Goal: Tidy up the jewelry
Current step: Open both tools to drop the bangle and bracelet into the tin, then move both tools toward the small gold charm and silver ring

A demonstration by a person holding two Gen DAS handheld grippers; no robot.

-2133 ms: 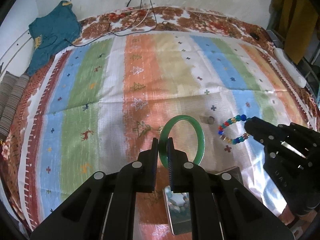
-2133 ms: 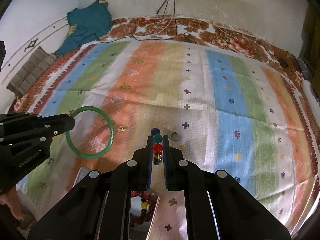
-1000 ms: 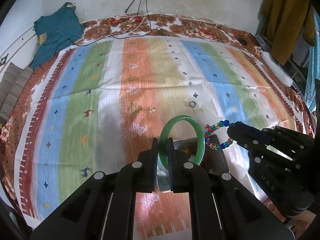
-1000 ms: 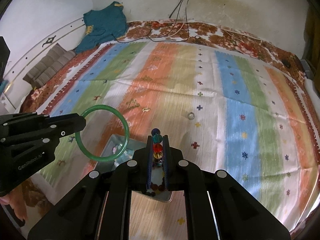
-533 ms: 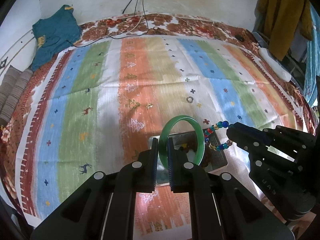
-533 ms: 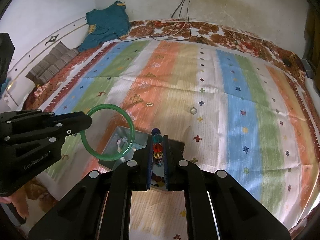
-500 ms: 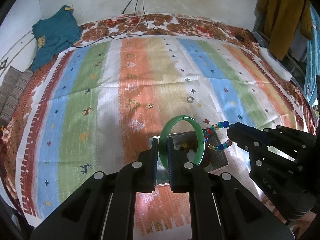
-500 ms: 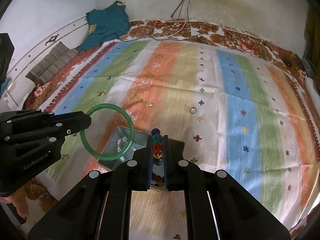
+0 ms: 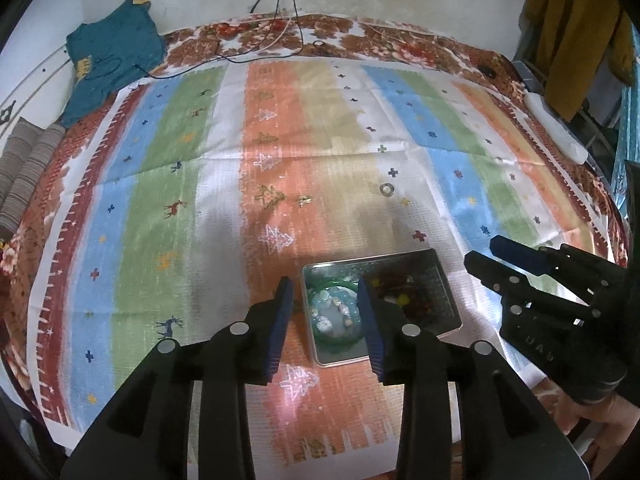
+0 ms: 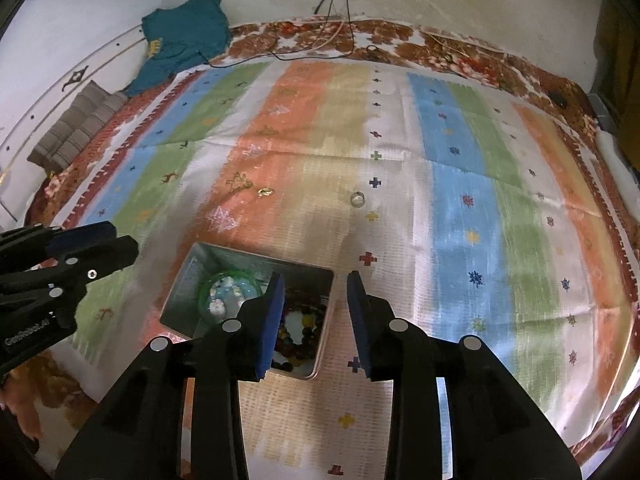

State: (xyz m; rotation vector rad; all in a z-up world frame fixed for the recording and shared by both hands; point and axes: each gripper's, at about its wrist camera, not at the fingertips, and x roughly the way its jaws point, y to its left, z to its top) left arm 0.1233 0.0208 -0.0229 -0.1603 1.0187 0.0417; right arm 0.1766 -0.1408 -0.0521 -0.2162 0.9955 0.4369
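A metal tin (image 9: 436, 261) (image 10: 184, 280) lies on the striped cloth. The green bangle (image 9: 340, 338) (image 10: 206, 289) lies inside it at the left, around small pale pieces. Dark and coloured beads (image 9: 416, 300) (image 10: 298, 340) lie in its right half. My left gripper (image 9: 325, 312) is open and empty just above the tin. My right gripper (image 10: 316, 312) is open and empty over the tin's right edge. A silver ring (image 9: 386, 189) (image 10: 357, 199) and a small gold piece (image 9: 304, 200) (image 10: 265, 191) lie on the cloth beyond the tin.
A teal garment (image 9: 112, 56) (image 10: 180, 36) and black cables (image 9: 280, 12) lie at the far edge by the wall. Striped cushions (image 9: 24, 172) (image 10: 72, 128) sit at the left. A mustard garment (image 9: 576, 36) hangs at the right.
Both grippers have opened. The green bangle has dropped from the left gripper into the tin, and the bead bracelet has dropped from the right gripper into it.
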